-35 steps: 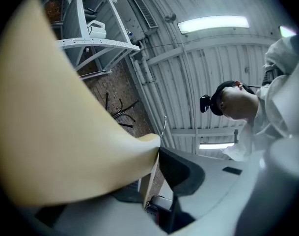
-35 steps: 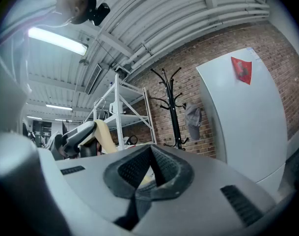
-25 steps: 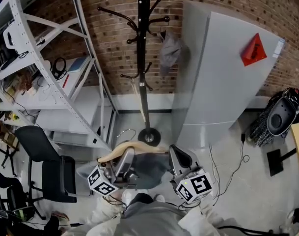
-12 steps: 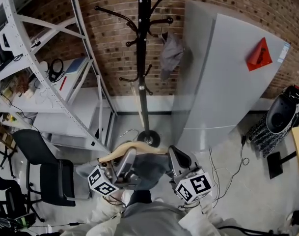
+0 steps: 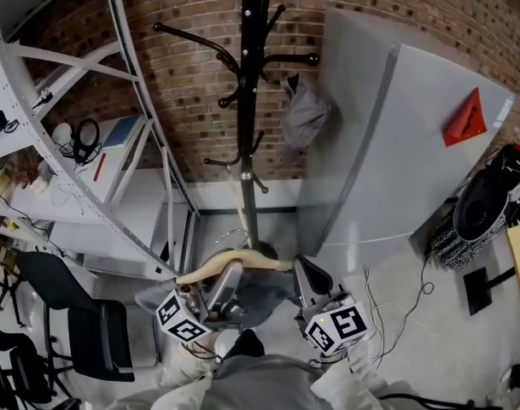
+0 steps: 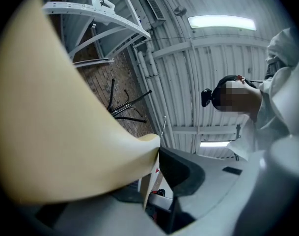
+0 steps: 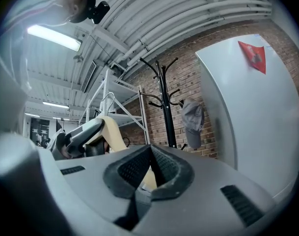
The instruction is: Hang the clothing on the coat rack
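A black coat rack (image 5: 249, 101) stands against the brick wall, with a grey cap (image 5: 304, 114) hanging from one of its right pegs. Low in the head view a pale wooden hanger (image 5: 234, 260) carries grey clothing (image 5: 264, 290) and spans the two grippers. My left gripper (image 5: 221, 284) is shut on the hanger's left part; in its own view the hanger (image 6: 51, 132) fills the left side against the dark pad. My right gripper (image 5: 309, 276) is shut at the hanger's right end. The right gripper view shows the rack (image 7: 164, 102) and the cap (image 7: 192, 117) ahead.
White metal shelving (image 5: 114, 143) with clutter stands left of the rack. A large grey panel (image 5: 396, 143) with a red triangle leans to the right. A black chair (image 5: 80, 331) is at the lower left. Cables and a black device (image 5: 477, 207) lie on the floor at the right.
The rack, the cap and the grey panel look larger and nearer than a second ago. Both grippers keep the same hold on the hanger.
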Action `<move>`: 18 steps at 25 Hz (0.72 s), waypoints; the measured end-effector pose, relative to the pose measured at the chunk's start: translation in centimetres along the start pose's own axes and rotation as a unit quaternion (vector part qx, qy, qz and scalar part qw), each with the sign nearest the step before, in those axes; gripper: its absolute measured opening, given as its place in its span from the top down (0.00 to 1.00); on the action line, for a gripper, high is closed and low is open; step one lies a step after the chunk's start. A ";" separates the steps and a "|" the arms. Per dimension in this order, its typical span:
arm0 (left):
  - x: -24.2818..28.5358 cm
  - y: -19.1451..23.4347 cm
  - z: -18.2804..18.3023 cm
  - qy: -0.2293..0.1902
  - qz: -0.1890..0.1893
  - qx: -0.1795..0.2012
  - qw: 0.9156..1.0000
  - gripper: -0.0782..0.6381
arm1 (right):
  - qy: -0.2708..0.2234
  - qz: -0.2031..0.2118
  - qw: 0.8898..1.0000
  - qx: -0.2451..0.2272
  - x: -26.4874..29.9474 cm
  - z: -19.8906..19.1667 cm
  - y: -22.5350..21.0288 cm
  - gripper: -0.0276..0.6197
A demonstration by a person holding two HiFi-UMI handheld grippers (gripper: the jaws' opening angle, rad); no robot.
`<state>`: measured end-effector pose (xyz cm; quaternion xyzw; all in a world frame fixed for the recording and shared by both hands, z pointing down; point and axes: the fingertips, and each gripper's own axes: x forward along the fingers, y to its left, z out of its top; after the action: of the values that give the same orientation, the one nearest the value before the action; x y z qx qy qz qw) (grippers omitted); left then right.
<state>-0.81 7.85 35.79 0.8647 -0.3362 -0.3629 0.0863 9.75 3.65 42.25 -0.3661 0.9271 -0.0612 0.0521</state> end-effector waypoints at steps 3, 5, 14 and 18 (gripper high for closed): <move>1.2 2.4 0.6 0.002 -0.006 -0.006 1.000 0.75 | -0.001 -0.003 1.000 0.001 2.7 0.0 -0.7 0.92; 1.7 4.1 1.1 0.004 -0.010 -0.011 1.000 0.75 | -0.001 -0.007 1.000 0.001 4.5 0.0 -1.1 0.92; 4.5 10.3 2.6 0.022 -0.039 -0.041 0.998 0.75 | -0.012 -0.036 0.999 -0.002 11.8 0.7 -3.0 0.92; 5.3 12.5 3.5 0.027 -0.054 -0.053 0.997 0.75 | -0.023 -0.060 0.998 -0.012 14.3 1.3 -3.5 0.92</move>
<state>-7.02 -4.75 35.17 0.8852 -0.2672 -0.3608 0.1216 1.88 -8.81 40.74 -0.4230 0.9027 -0.0443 0.0650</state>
